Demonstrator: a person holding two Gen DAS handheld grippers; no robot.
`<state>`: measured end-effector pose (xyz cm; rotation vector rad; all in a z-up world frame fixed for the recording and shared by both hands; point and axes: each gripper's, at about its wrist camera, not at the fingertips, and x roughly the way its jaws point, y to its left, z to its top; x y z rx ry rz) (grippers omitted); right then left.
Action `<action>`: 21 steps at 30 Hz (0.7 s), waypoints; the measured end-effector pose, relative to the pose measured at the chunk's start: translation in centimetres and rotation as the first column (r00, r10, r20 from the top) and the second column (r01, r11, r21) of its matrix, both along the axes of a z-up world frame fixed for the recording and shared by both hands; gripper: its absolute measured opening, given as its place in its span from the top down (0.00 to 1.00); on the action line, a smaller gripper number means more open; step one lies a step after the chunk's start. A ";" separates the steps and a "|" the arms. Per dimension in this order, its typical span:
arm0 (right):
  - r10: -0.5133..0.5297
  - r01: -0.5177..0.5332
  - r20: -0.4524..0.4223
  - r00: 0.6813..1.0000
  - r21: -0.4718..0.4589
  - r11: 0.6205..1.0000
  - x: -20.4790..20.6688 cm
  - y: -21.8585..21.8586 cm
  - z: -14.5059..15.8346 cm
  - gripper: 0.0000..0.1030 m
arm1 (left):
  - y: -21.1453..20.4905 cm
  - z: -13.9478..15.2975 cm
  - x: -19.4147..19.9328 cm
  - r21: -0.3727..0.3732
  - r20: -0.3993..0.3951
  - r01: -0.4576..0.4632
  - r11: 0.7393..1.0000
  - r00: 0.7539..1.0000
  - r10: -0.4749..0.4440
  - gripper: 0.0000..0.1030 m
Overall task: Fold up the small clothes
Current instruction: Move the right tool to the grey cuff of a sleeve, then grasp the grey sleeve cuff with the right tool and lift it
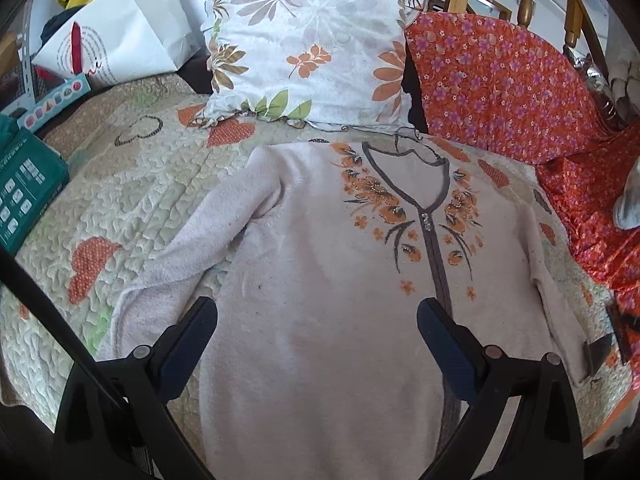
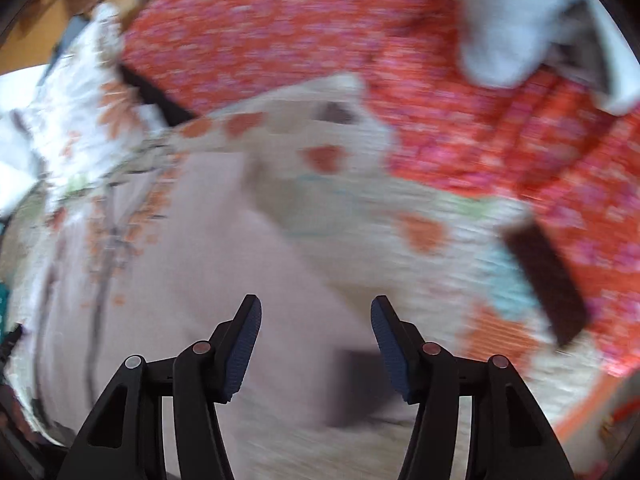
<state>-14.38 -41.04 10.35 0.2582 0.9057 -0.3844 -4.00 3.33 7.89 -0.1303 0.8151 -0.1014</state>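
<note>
Pale pink fleece made up the small zip-front top (image 1: 320, 280), which lay spread flat, front up, on a cream quilted bedspread (image 1: 132, 184) dotted with orange hearts. Its collar pointed toward a flowered pillow (image 1: 308, 44) at the head of the bed, and a grey zip (image 1: 436, 256) ran down the chest between orange flower prints. One sleeve (image 1: 192, 248) lay angled out over the quilt on the left of the picture; the other ran down the far edge.

The left gripper (image 1: 318, 320) hung above the lower body of the top, its fingers spread wide with nothing between them. The right gripper (image 2: 316, 320) was likewise spread apart and empty, held over the sleeve side of the top (image 2: 224, 280); its view was badly smeared, so finer detail could not be made out.

An orange-red flowered cloth (image 1: 500, 76) covered the side of the bed beside the pillow. A white paper bag (image 1: 124, 36) and a green box (image 1: 24, 192) sat along the opposite edge.
</note>
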 end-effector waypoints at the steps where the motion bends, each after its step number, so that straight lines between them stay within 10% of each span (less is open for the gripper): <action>1: -0.026 0.026 0.001 1.000 0.003 1.000 -1.4 -0.5 -0.7 0.40 | 0.0 0.0 0.0 -0.015 -0.008 0.001 1.000 1.000 -0.001 0.03; 9: -0.028 0.016 0.084 0.996 0.149 0.989 -4.3 0.9 -4.3 0.40 | -0.8 -0.5 -0.4 0.016 -0.005 0.016 1.000 1.000 -0.016 0.02; 14: -0.013 0.013 -0.011 1.000 -0.005 1.000 -0.4 3.4 -6.9 0.40 | -0.9 -0.9 -0.5 0.014 -0.016 0.012 1.000 1.000 -0.012 0.03; 17: -0.046 0.037 -0.100 0.994 -0.092 0.995 1.2 2.6 -9.4 0.84 | -0.9 -0.9 -0.6 0.020 -0.017 0.018 1.000 1.000 -0.018 0.03; 21: -0.154 0.156 0.028 0.988 -0.056 0.986 -2.3 -0.2 -6.0 0.94 | -0.5 -0.6 -0.6 0.014 -0.003 0.018 1.000 1.000 -0.017 0.02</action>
